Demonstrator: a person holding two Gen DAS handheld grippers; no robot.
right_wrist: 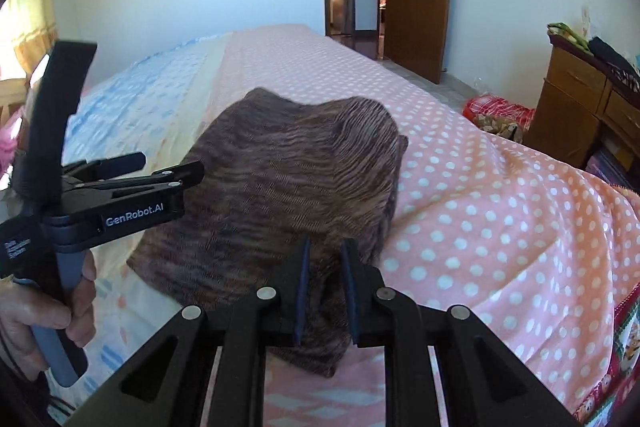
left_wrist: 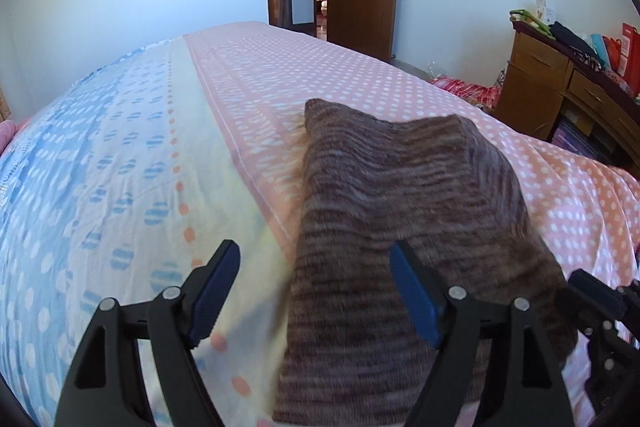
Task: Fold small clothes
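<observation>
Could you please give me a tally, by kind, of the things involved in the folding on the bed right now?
Brown knitted garment: 1
Bedspread with pink dotted and blue dotted halves: 1
Hand-held tongs: 2, the left tongs open, the right tongs shut on the garment's near edge
Total: 4

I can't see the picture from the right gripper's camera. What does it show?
The right gripper is pinching the near edge of a brown striped knitted garment lying on a bed with a pink dotted cover. At the left, a hand holds the left gripper beside the garment.
</observation>
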